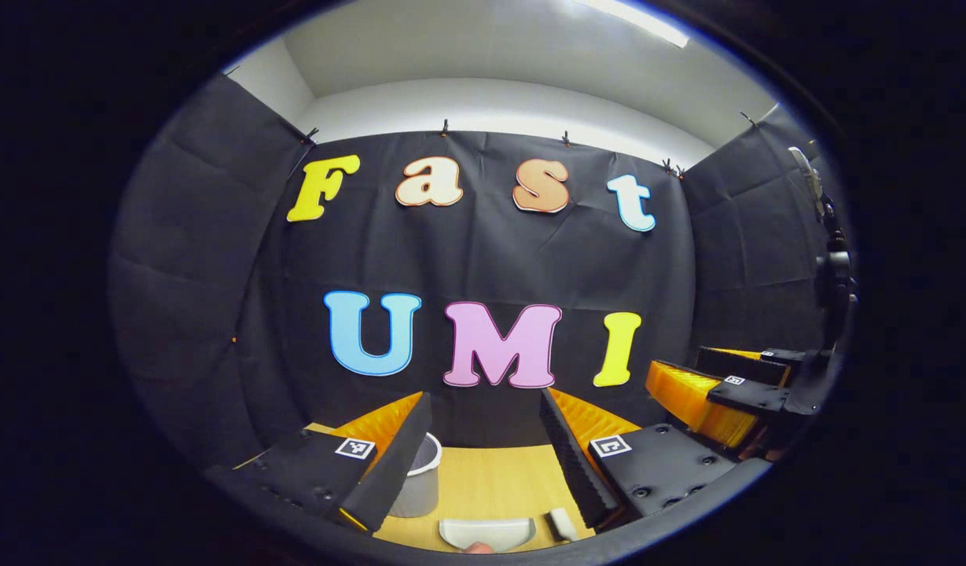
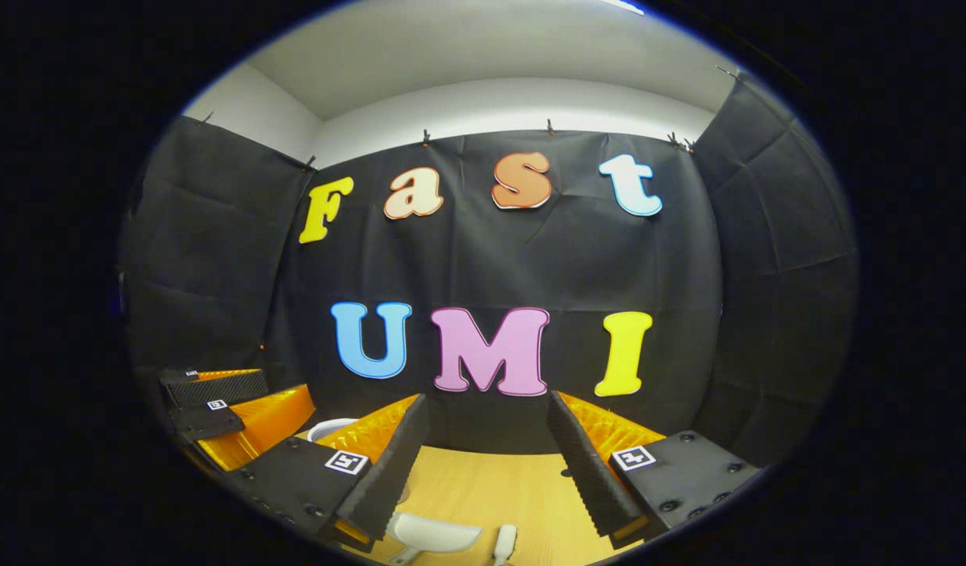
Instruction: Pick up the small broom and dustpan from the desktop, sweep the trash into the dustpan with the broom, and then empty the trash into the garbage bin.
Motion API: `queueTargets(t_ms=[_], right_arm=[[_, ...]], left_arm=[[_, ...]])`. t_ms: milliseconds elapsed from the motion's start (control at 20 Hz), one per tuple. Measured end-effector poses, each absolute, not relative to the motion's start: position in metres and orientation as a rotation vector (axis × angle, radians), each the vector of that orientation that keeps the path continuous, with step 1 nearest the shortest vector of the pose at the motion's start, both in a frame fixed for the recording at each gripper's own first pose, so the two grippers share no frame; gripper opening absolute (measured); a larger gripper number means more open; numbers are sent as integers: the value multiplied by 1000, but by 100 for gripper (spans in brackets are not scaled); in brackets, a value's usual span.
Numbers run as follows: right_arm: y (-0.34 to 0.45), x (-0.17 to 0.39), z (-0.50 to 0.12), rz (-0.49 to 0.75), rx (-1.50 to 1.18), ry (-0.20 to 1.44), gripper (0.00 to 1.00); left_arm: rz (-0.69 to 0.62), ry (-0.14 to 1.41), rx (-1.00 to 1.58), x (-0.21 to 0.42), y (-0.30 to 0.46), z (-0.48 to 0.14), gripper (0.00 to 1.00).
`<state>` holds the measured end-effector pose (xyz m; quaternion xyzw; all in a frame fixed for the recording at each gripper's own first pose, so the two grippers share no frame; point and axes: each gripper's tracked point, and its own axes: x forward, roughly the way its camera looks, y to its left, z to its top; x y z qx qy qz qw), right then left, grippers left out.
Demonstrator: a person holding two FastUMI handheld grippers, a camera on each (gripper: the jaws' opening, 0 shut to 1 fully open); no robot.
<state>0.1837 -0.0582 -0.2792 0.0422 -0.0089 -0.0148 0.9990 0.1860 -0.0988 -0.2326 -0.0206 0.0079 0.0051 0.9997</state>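
Below, a pale curved dustpan (image 1: 486, 533) lies on the desktop (image 1: 490, 479); both grippers' jaws gape wide, empty

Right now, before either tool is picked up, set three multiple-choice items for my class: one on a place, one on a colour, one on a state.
1. In the left gripper view, where does the small broom lie?
A. On top of the dustpan
B. Just to the right of the dustpan
C. To the left of the dustpan

2. What colour is the dustpan?
A. Red
B. Green
C. White

3. How do the two tongs stand?
A. Both open and empty
B. Both shut on the broom
C. One shut on the dustpan

Answers:
1 B: the small broom lies on the desktop, right of the dustpan.
2 C: its shell shows white.
3 A: the left tongs and right tongs are spread wide with nothing between them.
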Motion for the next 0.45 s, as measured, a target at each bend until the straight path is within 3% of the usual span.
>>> queueTargets(t_ms=[100, 150, 450], right_arm=[[-58, 183, -276, -1, 87, -15, 96], [-59, 182, -273, 7, 82, -18, 90], [-69, 168, -265, -13, 49, -34, 89]], left_arm=[[24, 13, -59, 180, -99, -226, 82], [30, 6, -62, 177, -98, -224, 82], [81, -1, -10, 170, -84, -222, 82]])
